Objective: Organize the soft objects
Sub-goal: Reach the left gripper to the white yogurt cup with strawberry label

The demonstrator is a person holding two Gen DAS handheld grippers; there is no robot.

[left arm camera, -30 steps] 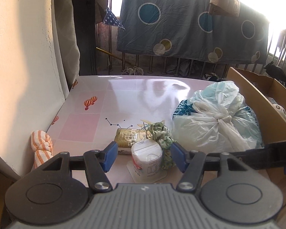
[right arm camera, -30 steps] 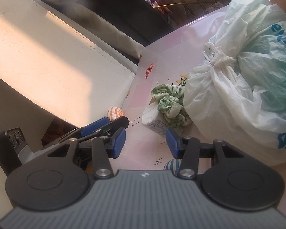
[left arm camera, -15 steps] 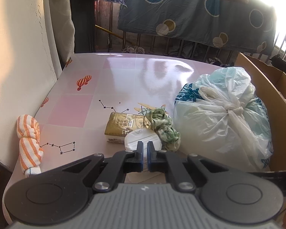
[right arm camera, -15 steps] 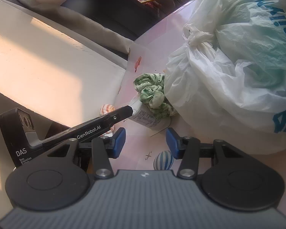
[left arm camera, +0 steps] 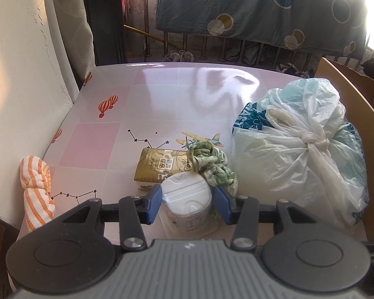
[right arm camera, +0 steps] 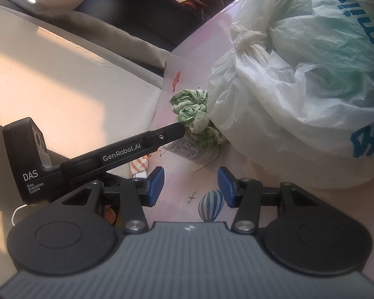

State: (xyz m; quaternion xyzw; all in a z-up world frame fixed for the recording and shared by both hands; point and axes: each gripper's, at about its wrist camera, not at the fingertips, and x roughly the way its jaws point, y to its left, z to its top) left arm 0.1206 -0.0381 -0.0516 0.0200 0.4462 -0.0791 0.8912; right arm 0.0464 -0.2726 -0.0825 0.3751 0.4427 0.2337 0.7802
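The left gripper [left arm camera: 186, 203], jaws opening, straddles the tissue roll [left arm camera: 185, 199] near the desk's [left arm camera: 92, 147] front edge (pads not pressing); centre it before squeezing. The right gripper [right arm camera: 190, 187] hangs apart, empty.

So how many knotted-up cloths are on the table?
2. The orange striped cloth lies at the table's left edge by the wall. The green cloth sits against the big plastic bag, behind the white roll. More may hide behind the bag.

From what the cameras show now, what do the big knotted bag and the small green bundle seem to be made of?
The big knotted bag looks like thin plastic film, slightly glossy: it is translucent, crinkled and tied by its handles. The small green bundle seems to be soft woven or knitted cloth, matte: it shows loose rumpled folds and a mottled print.
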